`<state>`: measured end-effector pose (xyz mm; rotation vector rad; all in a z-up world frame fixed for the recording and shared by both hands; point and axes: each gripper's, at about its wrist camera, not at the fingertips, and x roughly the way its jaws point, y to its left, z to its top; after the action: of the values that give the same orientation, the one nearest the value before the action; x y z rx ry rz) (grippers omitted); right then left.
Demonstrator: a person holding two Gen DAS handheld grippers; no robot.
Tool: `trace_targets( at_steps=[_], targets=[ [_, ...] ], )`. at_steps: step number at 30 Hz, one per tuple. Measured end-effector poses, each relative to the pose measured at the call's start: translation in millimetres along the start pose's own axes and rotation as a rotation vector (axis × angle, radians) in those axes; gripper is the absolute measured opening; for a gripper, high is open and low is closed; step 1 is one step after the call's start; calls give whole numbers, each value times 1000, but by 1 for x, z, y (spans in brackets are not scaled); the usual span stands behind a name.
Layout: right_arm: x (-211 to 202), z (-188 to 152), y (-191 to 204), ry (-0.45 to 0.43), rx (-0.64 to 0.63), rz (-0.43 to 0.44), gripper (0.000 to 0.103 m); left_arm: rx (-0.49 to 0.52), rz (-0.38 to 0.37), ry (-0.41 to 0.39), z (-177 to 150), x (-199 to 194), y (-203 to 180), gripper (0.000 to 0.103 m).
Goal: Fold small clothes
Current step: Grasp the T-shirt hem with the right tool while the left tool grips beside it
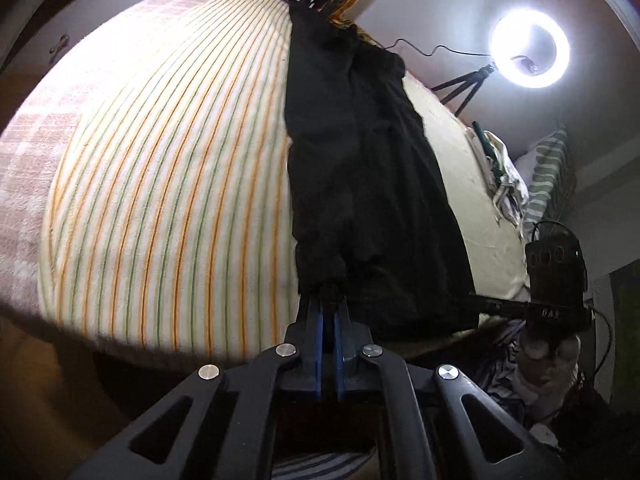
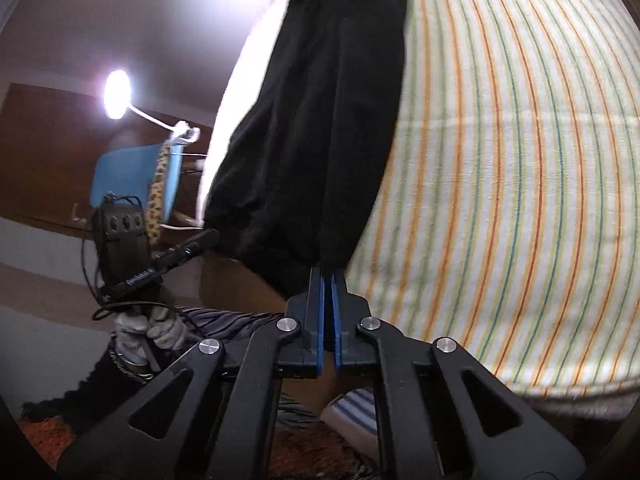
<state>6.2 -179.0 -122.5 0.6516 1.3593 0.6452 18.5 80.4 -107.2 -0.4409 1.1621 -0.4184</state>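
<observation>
Nearest in the left wrist view, the left tongs [image 1: 329, 300] are pinched together on the near hem of the black garment [image 1: 360, 168], with a fold of cloth bunched between the blue pads. In the right wrist view the right tongs [image 2: 329, 276] are likewise closed on a near corner of the same dark cloth, whose hem gathers just above the tips. The garment lies lengthwise away from the person, flat on the striped sheet [image 1: 168, 184], a pale cloth with orange and green lines that covers the bed. A pinkish checked blanket [image 1: 28, 152] shows beyond the sheet's left edge.

In the left wrist view the other gripper body [image 1: 556, 280] sits at the right with a gloved hand [image 1: 548, 360] under it; in the right wrist view the mirrored unit appears at the left, also held by a gloved hand [image 2: 148, 328].

Farther off, a ring light [image 1: 530, 48] on a small tripod glares from the far right, washing out the wall behind it. A blue chair [image 2: 132, 184] with a spotted cloth draped over it stands in the right wrist view, below a second bright lamp [image 2: 117, 94]. A heap of pale fabric [image 1: 504, 176] lies at the bed's right edge; what it is I cannot make out. The garment's far end is partly cut off, and its type is probably shorts or trousers.
</observation>
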Motion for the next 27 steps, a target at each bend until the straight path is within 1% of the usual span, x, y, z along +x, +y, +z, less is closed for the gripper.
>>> trace_targets(
  at_steps=[1,3,4,7,8,10,12,13,14,15,16,20,21,22,23,24,25,27],
  targets=[
    [-5,-1,2,-8,-8,6,5,13,8,-3,-2,-4,-1,1],
    [-9,0,2,-11,-34,-24,5,26,31,4,-3,-2,2,1],
    [-5,2,0,-4,-39,-50,5,17,40,11,-1,1,5,1],
    [2,5,-9,8,-8,-75,4,-25,37,29,2,10,15,1],
    [2,5,-9,6,-6,-66,4,-25,36,25,2,9,15,1],
    [-4,3,-7,5,-29,-47,5,12,48,12,1,4,10,2],
    [-8,0,-3,11,-55,-39,6,33,48,2,2,0,7,8],
    [-8,-2,-2,20,-56,-34,11,34,32,2,4,-2,7,24],
    [-7,-3,-1,26,-52,-30,24,32,21,1,6,-3,6,37],
    [-7,-5,-2,23,-48,-30,35,27,18,-8,8,-4,7,39],
    [-6,-7,-3,18,-42,-28,35,21,12,-12,11,-4,8,39],
    [-3,-9,-9,16,-16,12,35,-33,-24,21,18,4,15,39],
    [-9,-11,-15,23,-27,16,35,-33,-31,24,18,5,15,36],
    [-6,-11,-13,22,-34,16,34,-23,-31,25,18,7,14,21],
    [-6,-11,-13,23,-41,9,27,-14,-20,28,18,8,13,11],
    [-6,-10,-14,32,-42,-6,16,-12,-4,27,18,8,12,1],
    [-6,-10,-14,36,-39,-12,13,-18,7,18,18,6,14,1],
    [-7,-13,-14,44,-38,2,11,-33,12,3,15,1,18,1]
  ],
)
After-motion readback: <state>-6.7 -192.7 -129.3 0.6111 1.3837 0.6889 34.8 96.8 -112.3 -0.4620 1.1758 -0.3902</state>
